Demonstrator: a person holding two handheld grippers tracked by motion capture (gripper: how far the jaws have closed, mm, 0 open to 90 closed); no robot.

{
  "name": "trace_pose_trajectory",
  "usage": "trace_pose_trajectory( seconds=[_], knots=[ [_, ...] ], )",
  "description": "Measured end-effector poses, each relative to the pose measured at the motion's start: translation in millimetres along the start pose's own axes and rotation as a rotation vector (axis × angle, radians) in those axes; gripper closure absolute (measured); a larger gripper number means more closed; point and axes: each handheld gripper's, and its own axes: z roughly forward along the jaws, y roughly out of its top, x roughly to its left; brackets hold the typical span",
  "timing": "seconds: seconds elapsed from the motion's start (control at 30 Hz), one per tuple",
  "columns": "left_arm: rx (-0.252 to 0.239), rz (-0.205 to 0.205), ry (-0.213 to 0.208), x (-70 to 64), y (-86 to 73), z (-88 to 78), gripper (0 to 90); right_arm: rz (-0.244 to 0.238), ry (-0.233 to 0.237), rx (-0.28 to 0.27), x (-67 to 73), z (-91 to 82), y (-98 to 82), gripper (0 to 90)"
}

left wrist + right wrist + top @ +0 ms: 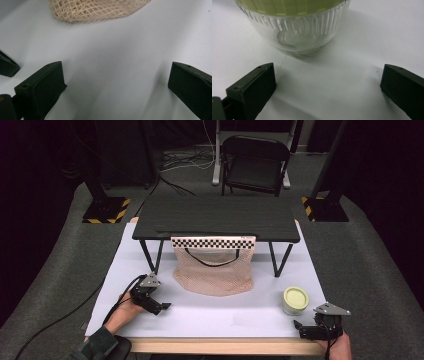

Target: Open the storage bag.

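A dark room, black all along the back. Grey carpet [60, 270] covers the floor, light falling brightest on the white table [225, 317] with its wooden front edge. A low black stand [215, 217] sits on the table's far half. Behind it, a black folding chair [254, 164] faces forward. Two posts rise from bases striped yellow and black, left [105, 210] and right [325, 209]. Loose cables [185, 160] lie on the floor near the chair.
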Motion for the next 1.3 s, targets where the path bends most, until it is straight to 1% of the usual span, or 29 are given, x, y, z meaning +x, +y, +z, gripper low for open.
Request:
trace_pose_trajectory(
  seconds=[0.1, 0.17, 0.33, 0.47, 0.53, 0.67, 0.77, 1.0, 1.13, 1.3],
  knots=[
    [-0.016, 0.001, 0.009, -0.6, 2.1, -4.5, 0.4, 0.000, 0.000, -0.002, 0.0, 0.0, -0.2, 0.0],
    [-0.029, -0.002, 0.008, -1.3, 3.1, -7.1, 0.4, 0.000, 0.000, 0.000, 0.0, 0.0, 0.1, 0.0],
    [-0.025, 0.012, 0.007, -6.1, 4.7, -11.7, 0.4, 0.000, 0.000, -0.003, 0.0, 0.0, -0.3, 0.0],
    [-0.037, 0.023, 0.010, -10.0, 6.5, -16.8, 0.4, 0.001, 0.000, -0.007, 0.0, 0.0, -0.8, 0.0],
    [-0.047, 0.020, 0.009, -12.1, 7.7, -19.3, 0.4, 0.001, 0.000, -0.008, 0.0, 0.0, -0.9, 0.0],
    [-0.055, 0.027, -0.007, -15.4, 10.3, -23.8, 0.4, 0.002, 0.000, -0.009, 0.0, 0.0, -1.1, 0.0],
    [-0.072, 0.032, -0.018, -18.7, 12.7, -27.7, 0.2, 0.002, 0.000, -0.009, 0.1, 0.0, -1.1, 0.0],
    [-0.088, 0.075, -0.026, -29.1, 23.8, -33.1, 0.2, 0.001, 0.000, -0.007, 0.1, 0.0, -0.8, 0.0],
    [-0.098, 0.092, -0.028, -33.7, 29.9, -35.2, 0.2, 0.001, 0.000, -0.006, 0.1, 0.0, -0.7, 0.0],
    [-0.099, 0.106, -0.026, -36.2, 35.1, -37.3, 0.2, 0.002, -0.001, -0.005, 0.1, 0.1, -0.6, 0.0]
  ],
)
